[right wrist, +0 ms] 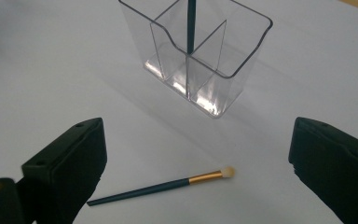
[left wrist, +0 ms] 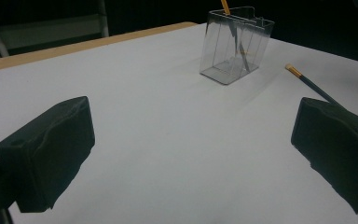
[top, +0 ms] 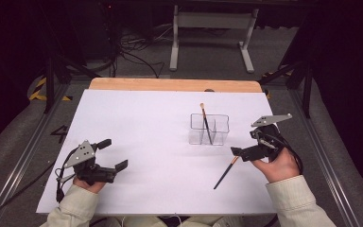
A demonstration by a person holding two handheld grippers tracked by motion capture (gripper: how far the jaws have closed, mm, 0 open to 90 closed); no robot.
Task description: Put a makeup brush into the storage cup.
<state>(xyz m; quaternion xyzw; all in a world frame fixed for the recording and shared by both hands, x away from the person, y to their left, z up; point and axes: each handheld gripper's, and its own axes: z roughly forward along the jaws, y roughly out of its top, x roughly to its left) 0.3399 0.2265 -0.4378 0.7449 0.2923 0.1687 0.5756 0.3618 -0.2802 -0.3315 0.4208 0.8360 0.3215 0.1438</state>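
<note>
A clear divided holder (top: 197, 134) stands on the white table right of centre, and a dark-handled brush (top: 204, 119) leans upright in it. A second brush (top: 226, 172) lies flat in front of the holder, its pale tip toward the holder. My right gripper (top: 245, 143) hovers open just right of that brush's tip. In the right gripper view the open right gripper (right wrist: 198, 156) frames the lying brush (right wrist: 163, 186) and the holder (right wrist: 244, 70). My left gripper (top: 113, 154) rests open near the front left. Its view, past the open left gripper (left wrist: 191, 154), shows the holder (left wrist: 216, 51) and the lying brush (left wrist: 310, 83).
The white sheet (top: 146, 142) covers most of the table, with a wooden strip (top: 175, 85) bare along the far edge. Beyond it are a white table frame (top: 175, 42) and loose cables (top: 137, 56) on the floor. Metal rails run along both sides.
</note>
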